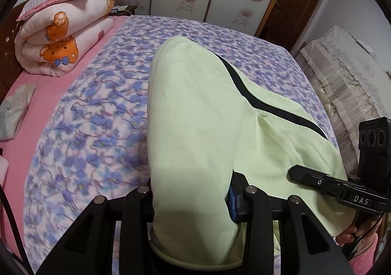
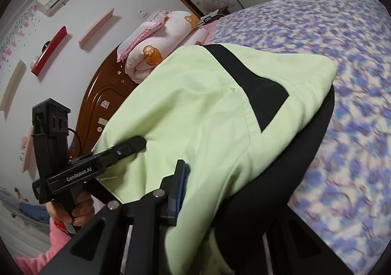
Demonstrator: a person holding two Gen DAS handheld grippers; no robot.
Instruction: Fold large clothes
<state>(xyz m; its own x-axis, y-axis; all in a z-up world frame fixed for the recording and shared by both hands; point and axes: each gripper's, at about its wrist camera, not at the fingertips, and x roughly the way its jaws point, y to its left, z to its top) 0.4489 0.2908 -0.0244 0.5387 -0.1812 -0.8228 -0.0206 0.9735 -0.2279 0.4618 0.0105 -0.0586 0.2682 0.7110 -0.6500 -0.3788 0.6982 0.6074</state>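
Observation:
A large light-green garment point(image 1: 195, 109) point(image 2: 195, 109) with a black band point(image 1: 244, 89) point(image 2: 256, 89) hangs lifted above the bed's blue-flowered blanket point(image 1: 97, 104) point(image 2: 342, 55). My left gripper point(image 1: 193, 196) is shut on one bunched edge; cloth hides its left finger, while the blue pad point(image 1: 234, 199) shows. In the right wrist view the left gripper point(image 2: 136, 143) pinches the cloth at the left. My right gripper point(image 2: 210, 192) is shut on another part of the garment, with green and black fabric draped over it. From the left wrist view the right gripper point(image 1: 300, 173) bites the cloth at lower right.
A rolled pink quilt with bear prints point(image 1: 61, 38) point(image 2: 151, 52) lies at the bed's head on a pink sheet point(image 1: 36, 109), against a wooden headboard point(image 2: 105, 94). Lace-covered furniture point(image 1: 347, 79) stands beside the bed. A person's hand point(image 2: 80, 211) grips the left gripper's handle.

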